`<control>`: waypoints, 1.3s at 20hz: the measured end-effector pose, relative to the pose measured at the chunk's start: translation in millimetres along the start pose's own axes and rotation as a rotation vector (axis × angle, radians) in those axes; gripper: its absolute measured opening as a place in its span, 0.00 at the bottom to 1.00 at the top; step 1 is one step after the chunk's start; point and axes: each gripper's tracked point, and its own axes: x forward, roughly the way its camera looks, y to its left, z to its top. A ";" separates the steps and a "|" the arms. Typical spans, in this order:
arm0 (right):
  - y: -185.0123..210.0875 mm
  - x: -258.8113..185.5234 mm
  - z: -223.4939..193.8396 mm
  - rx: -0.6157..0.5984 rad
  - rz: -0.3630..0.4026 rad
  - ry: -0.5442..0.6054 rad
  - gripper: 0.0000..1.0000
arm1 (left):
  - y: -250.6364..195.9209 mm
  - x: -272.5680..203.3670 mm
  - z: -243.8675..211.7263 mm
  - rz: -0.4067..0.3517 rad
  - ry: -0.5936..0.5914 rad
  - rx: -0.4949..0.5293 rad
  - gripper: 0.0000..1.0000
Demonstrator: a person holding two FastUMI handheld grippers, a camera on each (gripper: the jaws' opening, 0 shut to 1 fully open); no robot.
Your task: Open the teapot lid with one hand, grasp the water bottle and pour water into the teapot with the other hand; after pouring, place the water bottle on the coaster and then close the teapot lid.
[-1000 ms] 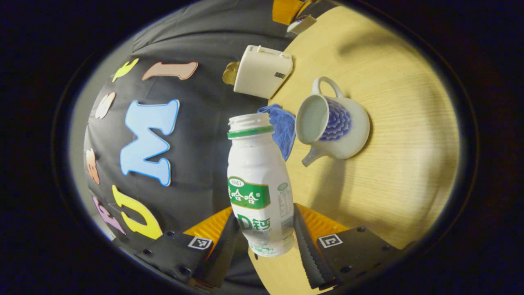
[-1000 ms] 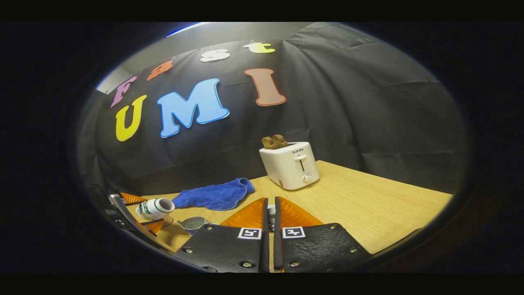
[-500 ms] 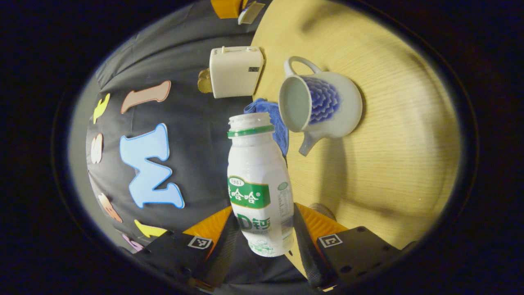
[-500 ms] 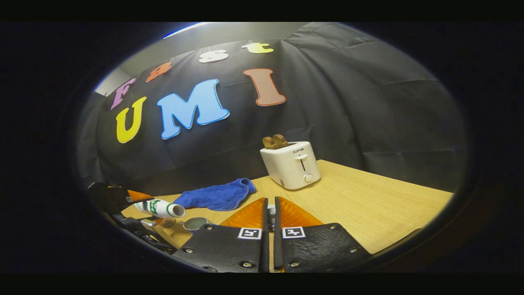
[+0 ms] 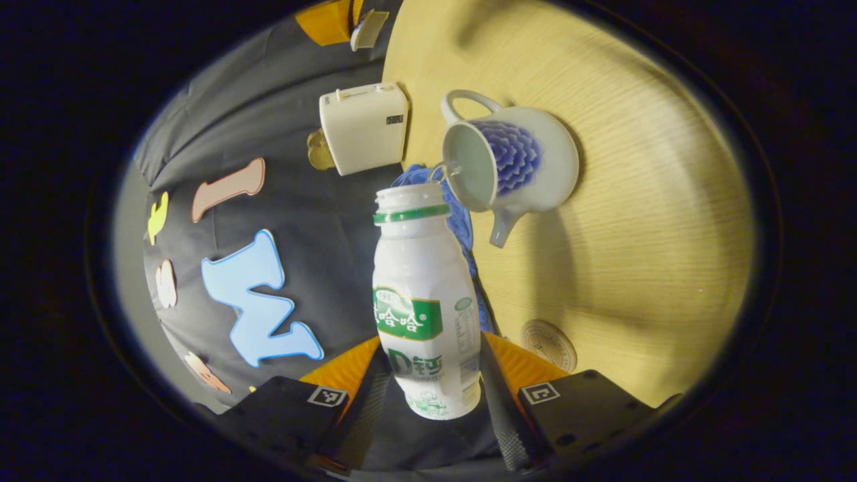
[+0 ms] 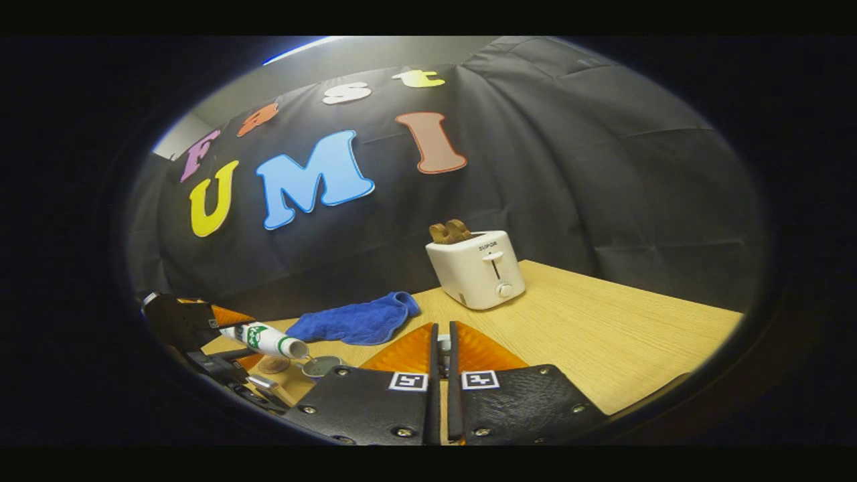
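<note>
Gripping the tilted water bottle (image 5: 425, 314), left gripper (image 5: 428, 395) pours into teapot (image 5: 515, 164); right gripper (image 6: 442, 365) fingers closed.

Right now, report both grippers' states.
Left gripper: closed on the water bottle, tilted toward the teapot.
Right gripper: closed on something small.
</note>
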 end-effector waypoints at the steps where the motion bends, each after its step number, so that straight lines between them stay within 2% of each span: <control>1: 0.2 -0.3 -0.6 0.002 0.000 -0.001 0.04 | 0.8 0.3 0.0 0.006 0.001 0.010 0.77; 5: -0.3 -0.2 -0.2 0.007 0.000 -0.002 0.04 | 3.4 1.7 -1.5 0.016 0.004 0.036 0.79; 6: -0.6 -0.9 0.2 0.007 0.000 -0.002 0.00 | 4.8 2.0 -2.1 0.020 0.005 0.042 0.84; 9: -0.6 -0.3 0.1 0.009 0.001 -0.003 0.00 | 7.0 2.7 -3.6 0.033 0.009 0.054 0.84; 10: -0.4 -0.9 0.6 0.009 0.001 -0.003 0.04 | 6.3 2.6 -3.2 0.034 0.010 0.054 0.85; 11: -0.6 -0.3 -0.1 0.010 0.002 -0.002 0.04 | 5.3 2.2 -2.1 0.035 0.010 0.053 0.79; 12: -0.3 -0.1 0.2 0.012 0.003 -0.001 0.04 | 7.2 1.5 -3.1 0.037 0.013 0.056 0.84; 23: -0.5 0.7 -1.8 0.016 0.007 0.006 0.04 | 9.1 4.4 -8.1 0.043 0.030 0.084 0.85; 24: -0.9 0.5 -1.6 0.017 0.006 0.006 0.04 | 9.8 4.3 -8.2 0.043 0.032 0.087 0.79; 25: -0.8 1.1 -1.9 0.018 0.006 0.006 0.04 | 9.8 4.1 -8.2 0.043 0.033 0.091 0.79; 26: -1.0 1.1 -1.6 0.018 0.006 0.007 0.04 | 10.2 4.5 -8.6 0.044 0.033 0.096 0.85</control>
